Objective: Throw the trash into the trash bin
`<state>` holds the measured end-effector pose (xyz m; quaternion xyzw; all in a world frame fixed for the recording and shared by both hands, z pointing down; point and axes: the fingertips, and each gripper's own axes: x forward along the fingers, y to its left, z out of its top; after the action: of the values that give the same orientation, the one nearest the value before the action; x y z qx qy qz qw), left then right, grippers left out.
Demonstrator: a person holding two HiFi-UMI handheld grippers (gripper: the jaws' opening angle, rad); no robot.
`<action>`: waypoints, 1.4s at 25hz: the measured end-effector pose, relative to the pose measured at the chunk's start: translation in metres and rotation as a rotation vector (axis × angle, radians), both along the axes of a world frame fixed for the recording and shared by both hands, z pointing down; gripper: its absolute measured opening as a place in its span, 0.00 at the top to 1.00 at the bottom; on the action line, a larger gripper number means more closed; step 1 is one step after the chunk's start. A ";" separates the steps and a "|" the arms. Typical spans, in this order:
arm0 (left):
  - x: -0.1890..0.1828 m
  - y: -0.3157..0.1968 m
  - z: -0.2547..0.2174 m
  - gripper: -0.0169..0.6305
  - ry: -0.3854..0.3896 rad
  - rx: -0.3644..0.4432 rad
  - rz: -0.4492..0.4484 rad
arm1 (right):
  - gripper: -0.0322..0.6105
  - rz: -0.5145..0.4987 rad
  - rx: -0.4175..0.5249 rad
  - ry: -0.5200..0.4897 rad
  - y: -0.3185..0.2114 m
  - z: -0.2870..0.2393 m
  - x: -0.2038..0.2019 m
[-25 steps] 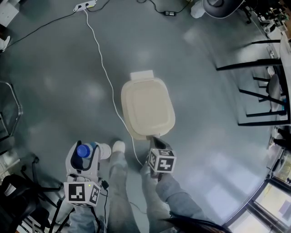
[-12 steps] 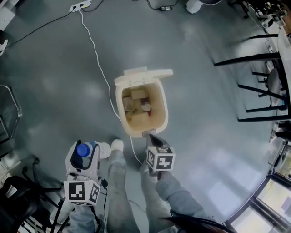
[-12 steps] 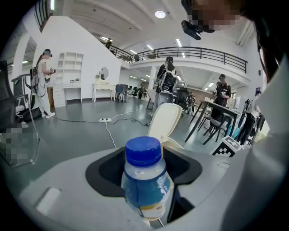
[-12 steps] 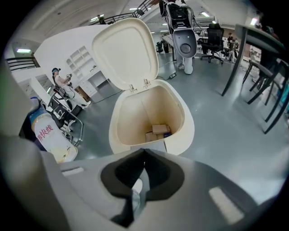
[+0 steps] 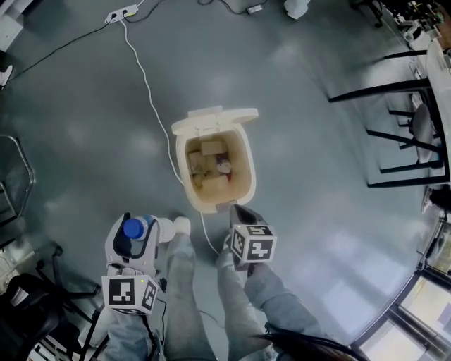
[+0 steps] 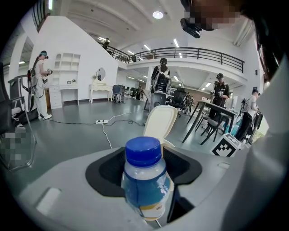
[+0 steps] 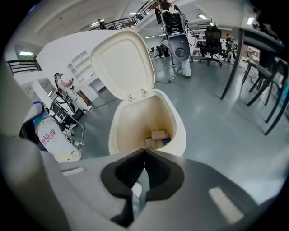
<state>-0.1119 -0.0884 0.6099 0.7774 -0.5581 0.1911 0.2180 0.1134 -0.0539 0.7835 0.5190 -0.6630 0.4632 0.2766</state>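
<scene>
A cream trash bin (image 5: 245, 185) stands on the grey floor with its lid (image 5: 214, 119) swung up and back; several bits of trash lie inside (image 5: 208, 163). My left gripper (image 5: 134, 236) is shut on a clear bottle with a blue cap (image 5: 132, 228) (image 6: 145, 179), held upright to the left of the bin. My right gripper (image 5: 242, 211) is shut and empty, its tips just at the bin's near rim. The right gripper view looks into the open bin (image 7: 178, 122) past the closed jaws, with the bottle (image 7: 50, 138) at the left.
A white cable (image 5: 153, 99) runs from a power strip (image 5: 120, 13) past the bin's left side. Black chair legs (image 5: 394, 134) stand at the right. The person's legs (image 5: 190, 282) and white shoes are below the bin. Other people stand far off in the left gripper view.
The bin's lid went from closed to fully open, showing the trash inside. Both grippers have stayed almost where they were.
</scene>
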 end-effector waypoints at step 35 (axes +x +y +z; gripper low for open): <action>0.162 -0.046 -0.042 0.55 -0.039 0.114 0.272 | 0.94 0.370 0.142 0.101 0.045 -0.108 0.188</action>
<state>0.0500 -0.1341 0.5678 0.8532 -0.4617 0.2019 0.1347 0.3013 -0.0093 0.6754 0.6727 -0.5726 0.4317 0.1825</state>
